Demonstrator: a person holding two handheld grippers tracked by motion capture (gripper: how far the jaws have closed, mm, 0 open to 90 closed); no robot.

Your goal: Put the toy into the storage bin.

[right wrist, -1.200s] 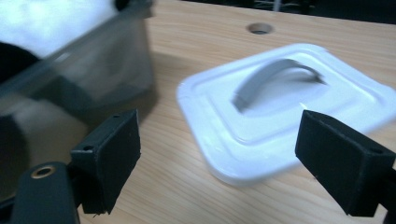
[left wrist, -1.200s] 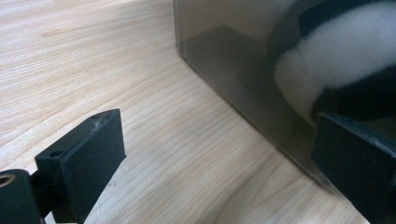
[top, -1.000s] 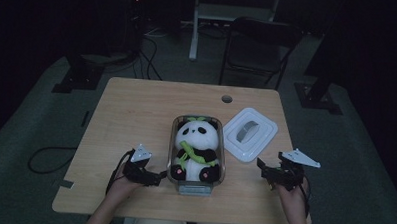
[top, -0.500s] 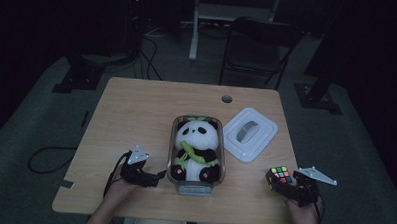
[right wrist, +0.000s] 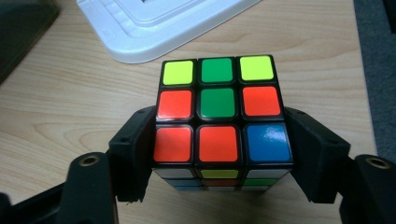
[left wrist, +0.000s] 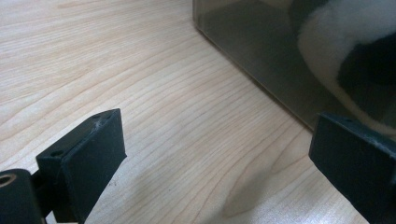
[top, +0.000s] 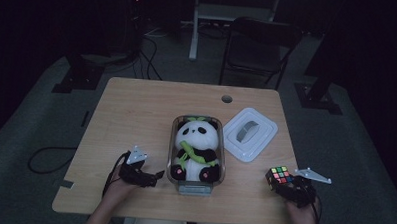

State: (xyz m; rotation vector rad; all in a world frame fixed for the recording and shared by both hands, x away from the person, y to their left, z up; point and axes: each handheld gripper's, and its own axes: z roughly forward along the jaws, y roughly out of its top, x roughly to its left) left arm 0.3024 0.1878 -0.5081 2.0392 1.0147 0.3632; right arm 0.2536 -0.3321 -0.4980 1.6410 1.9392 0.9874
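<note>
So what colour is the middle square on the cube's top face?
Green, clearest in the right gripper view: cube.

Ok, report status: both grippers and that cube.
Left hand-held gripper open, empty, beside panda container. Right hand-held gripper shut on Rubik's cube. White lid ahead of cube.

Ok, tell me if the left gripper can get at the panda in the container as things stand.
Probably yes. The left gripper sits open on the table just beside the clear container, whose white lid lies off to the side. The panda is uncovered, though the container wall stands between them, so it must go over.
</note>
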